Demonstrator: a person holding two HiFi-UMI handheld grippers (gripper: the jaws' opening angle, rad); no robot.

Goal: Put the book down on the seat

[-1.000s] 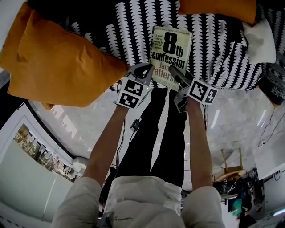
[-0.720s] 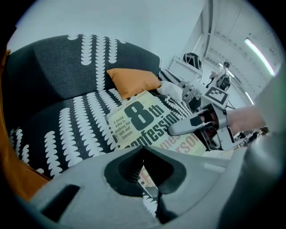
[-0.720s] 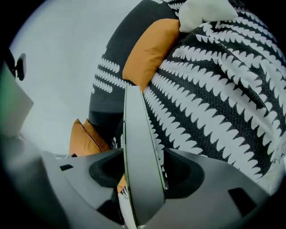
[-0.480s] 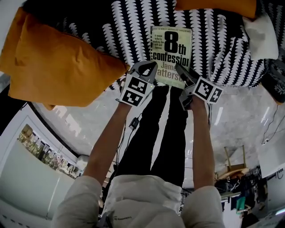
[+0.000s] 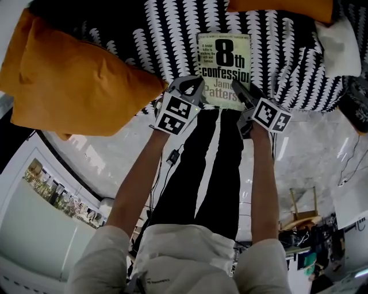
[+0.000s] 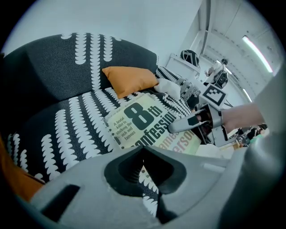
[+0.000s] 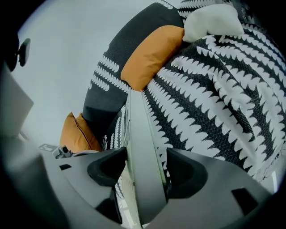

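Observation:
The book (image 5: 225, 64), a pale paperback with big black lettering, lies cover up on the black-and-white patterned seat (image 5: 172, 40), its near end at the seat's front edge. My right gripper (image 5: 242, 95) is at the book's near right corner. In the right gripper view the book's edge (image 7: 140, 147) runs between the jaws, which are opening and stand wide around it. My left gripper (image 5: 192, 87) sits just left of the book's near corner, shut and holding nothing. In the left gripper view the book (image 6: 143, 120) lies ahead on the seat.
A large orange cushion (image 5: 75, 80) fills the seat's left side. A second orange cushion (image 5: 282, 8) and a white cushion (image 5: 339, 49) lie at the back right. The person's legs and pale floor are below the seat edge.
The book and both grippers have shifted a little to the right and further onto the seat. The book's near end has come down towards the cushion.

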